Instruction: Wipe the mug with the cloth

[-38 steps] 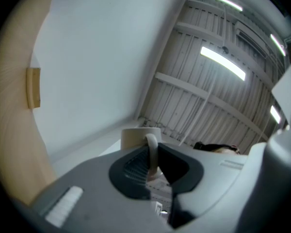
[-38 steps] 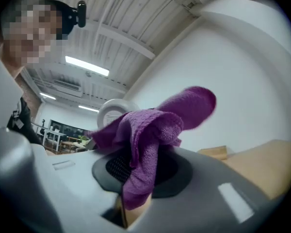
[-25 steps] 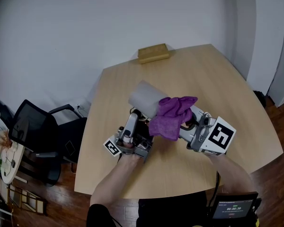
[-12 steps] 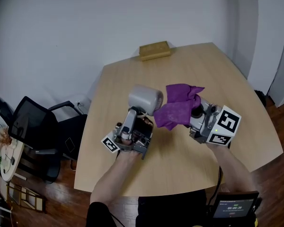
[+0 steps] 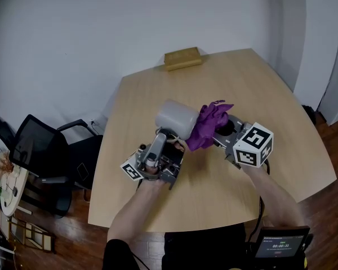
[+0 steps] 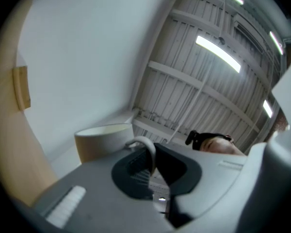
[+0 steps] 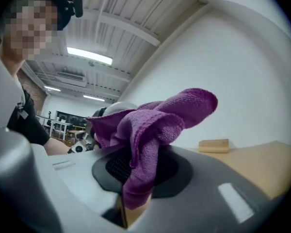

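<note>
Mid-frame in the head view, my left gripper (image 5: 168,135) is clamped shut on the handle (image 6: 149,148) of the mug (image 5: 177,117), raising it off the table (image 5: 281,94) so the cloth (image 5: 209,124), pinched in my right gripper (image 5: 218,133), can rub its right side.

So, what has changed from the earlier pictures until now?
The right gripper drew the purple cloth off the mug to the right, then brought it back against the mug's right side. The left gripper still holds the mug by its handle above the table; the wooden block has not moved.
</note>
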